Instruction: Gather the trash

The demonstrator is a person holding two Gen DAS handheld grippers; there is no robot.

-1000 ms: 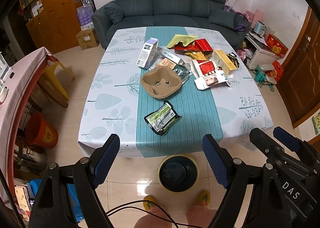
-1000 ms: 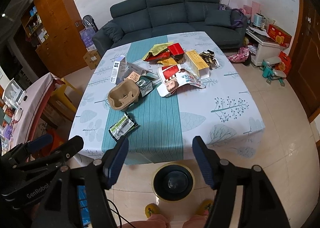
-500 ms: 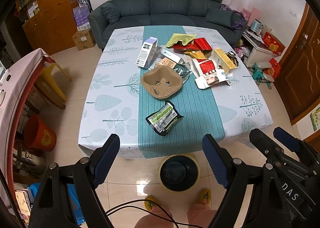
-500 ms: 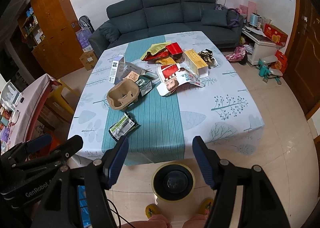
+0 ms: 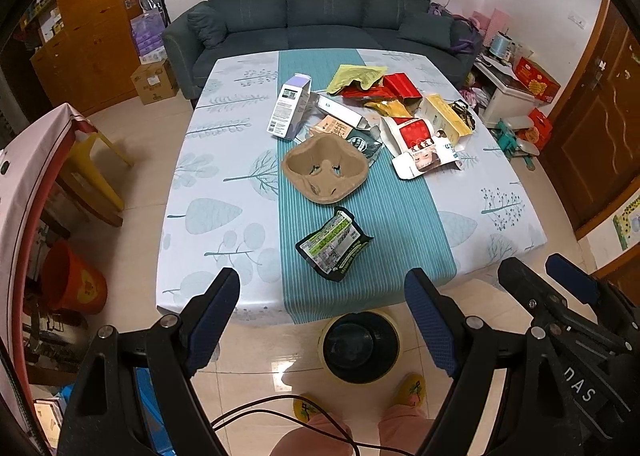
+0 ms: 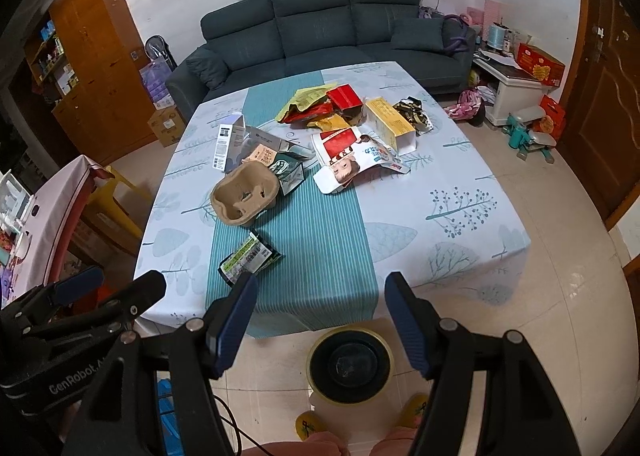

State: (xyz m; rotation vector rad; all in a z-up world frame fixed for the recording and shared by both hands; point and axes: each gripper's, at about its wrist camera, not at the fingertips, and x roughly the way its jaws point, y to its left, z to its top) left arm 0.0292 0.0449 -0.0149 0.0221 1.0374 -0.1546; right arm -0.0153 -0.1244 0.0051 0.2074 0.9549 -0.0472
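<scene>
Trash lies on a table (image 5: 216,216) with a leaf-print cloth and teal runner. Nearest is a black and green wrapper (image 5: 334,243) (image 6: 248,258). Behind it sits a brown pulp cup carrier (image 5: 325,169) (image 6: 245,198), then a white carton (image 5: 289,106), a red and white box (image 5: 424,146) (image 6: 352,158), a yellow box (image 6: 390,124) and red and yellow bags (image 5: 370,86). A round black bin with a yellow rim (image 5: 360,346) (image 6: 350,364) stands on the floor before the table. My left gripper (image 5: 322,308) and right gripper (image 6: 318,312) hover open and empty above the near edge.
A dark green sofa (image 5: 320,8) stands behind the table. Wooden cabinets (image 5: 92,24) and a cardboard box (image 5: 154,82) are at the left, a yellow stool (image 5: 94,172) and an orange bucket (image 5: 74,284) beside the table. A door (image 5: 600,128) and toys are at the right. The person's slippered feet (image 5: 408,396) show below.
The left wrist view has crept a little toward the table, so the trash sits slightly lower and nearer. Both grippers stay open and empty; the right view barely differs.
</scene>
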